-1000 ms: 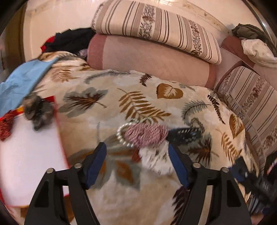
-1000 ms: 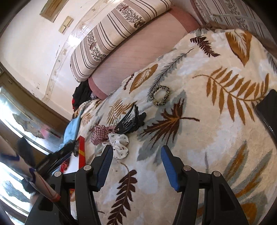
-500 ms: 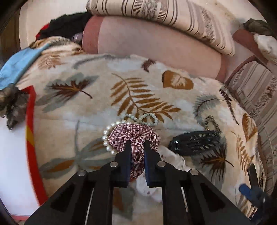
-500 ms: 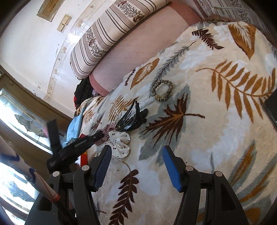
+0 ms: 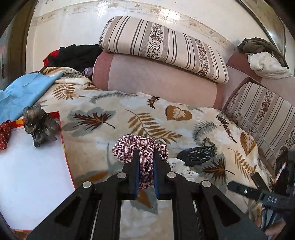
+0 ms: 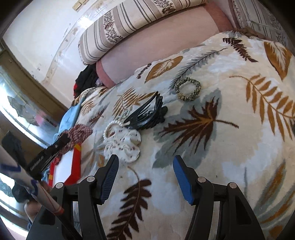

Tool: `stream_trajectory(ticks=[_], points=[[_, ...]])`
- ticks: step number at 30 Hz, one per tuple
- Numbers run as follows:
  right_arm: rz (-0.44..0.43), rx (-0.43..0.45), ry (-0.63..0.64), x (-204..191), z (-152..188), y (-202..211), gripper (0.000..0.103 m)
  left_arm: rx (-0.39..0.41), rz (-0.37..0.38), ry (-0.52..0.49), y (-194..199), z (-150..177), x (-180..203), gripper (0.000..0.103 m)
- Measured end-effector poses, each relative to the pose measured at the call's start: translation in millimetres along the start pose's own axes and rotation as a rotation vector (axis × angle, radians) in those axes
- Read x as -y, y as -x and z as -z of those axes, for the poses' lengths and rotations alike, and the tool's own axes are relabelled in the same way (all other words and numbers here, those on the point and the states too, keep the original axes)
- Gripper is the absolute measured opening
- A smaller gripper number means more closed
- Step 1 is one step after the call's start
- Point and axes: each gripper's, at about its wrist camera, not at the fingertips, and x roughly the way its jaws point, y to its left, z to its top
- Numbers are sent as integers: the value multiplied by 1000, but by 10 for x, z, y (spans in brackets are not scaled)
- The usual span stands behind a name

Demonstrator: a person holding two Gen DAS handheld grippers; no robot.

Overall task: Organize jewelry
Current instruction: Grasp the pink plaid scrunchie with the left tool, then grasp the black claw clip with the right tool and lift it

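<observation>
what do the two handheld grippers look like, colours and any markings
Both are alike: the left gripper and right gripper have angular black plastic arms with triangular cut-outs, silver round pivot pins, and blue ribbed pads lining the fingers. Seen from the right wrist view, the left gripper's side bears pale lettering too blurred to read.

Spread fingers (image 6: 181,177) (nothing between) above blanket (image 6: 230,147)

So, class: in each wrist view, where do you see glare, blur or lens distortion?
Left wrist view: glare on the glossy cream wall; the fisheye bows the striped beige cushion. Right wrist view: the bright window is washed out, and the blurred black left tongs grip the checked maroon scrunchie.
</observation>
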Motion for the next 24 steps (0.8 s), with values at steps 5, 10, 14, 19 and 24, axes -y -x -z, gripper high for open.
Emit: stream_trajectory(ticks=[5, 10, 14, 19, 24], points=[[2, 5, -86, 59, -267, -268, 66, 21, 4, -3, -70, -1, -51, 12], [41, 36, -130, 129, -550, -537, 66, 11, 9, 6, -131, -19, -107, 12], [22, 19, -107, 179, -687, -765, 42, 10, 10, -10, -172, -19, -88, 12], [-10, 4, -82, 138, -678, -772, 18, 9, 1, -23, -211, -9, -72, 12], [-41, 52, -58, 43, -695, -432, 17, 7, 3, -24, -238, -17, -78, 12]])
